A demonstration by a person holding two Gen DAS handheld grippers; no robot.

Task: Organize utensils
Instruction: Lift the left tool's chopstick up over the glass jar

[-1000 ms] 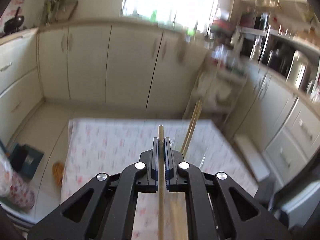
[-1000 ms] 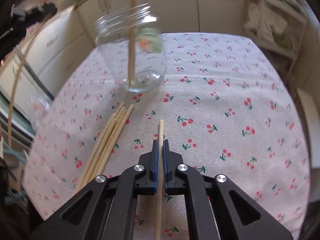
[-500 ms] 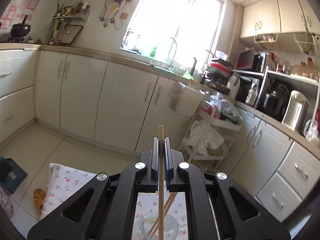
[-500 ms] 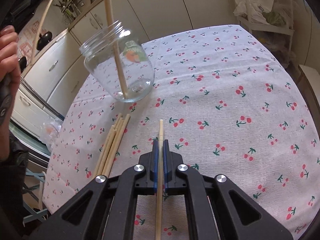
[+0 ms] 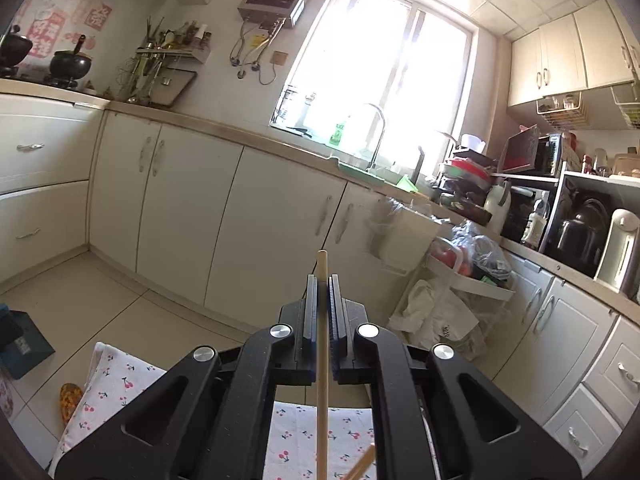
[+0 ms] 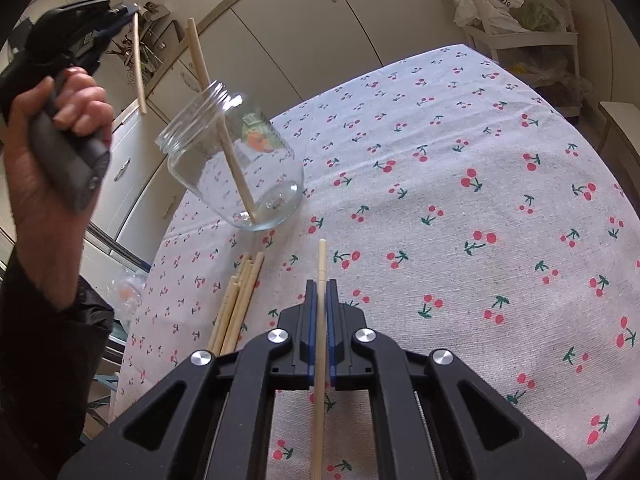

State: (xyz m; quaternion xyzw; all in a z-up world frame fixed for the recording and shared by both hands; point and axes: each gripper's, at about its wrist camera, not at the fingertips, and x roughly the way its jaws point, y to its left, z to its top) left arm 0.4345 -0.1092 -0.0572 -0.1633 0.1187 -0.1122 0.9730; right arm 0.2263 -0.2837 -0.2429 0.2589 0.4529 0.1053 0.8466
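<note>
Chopsticks — one in jar (image 6: 236, 168), one per gripper (image 6: 320, 292).

My left gripper (image 6: 132, 10) lifted chopstick (image 6: 139, 64) high above jar (image 6: 232, 168); its camera swung up from tablecloth (image 5: 120, 376) to kitchen cabinets (image 5: 224, 216).

One chopstick (image 6: 224, 120) leans inside my clear glass jar (image 6: 236, 168). Loose wooden chopsticks (image 6: 238, 300) lie bundled on the table just before it. Each hand-held gripper pinches one more.
</note>
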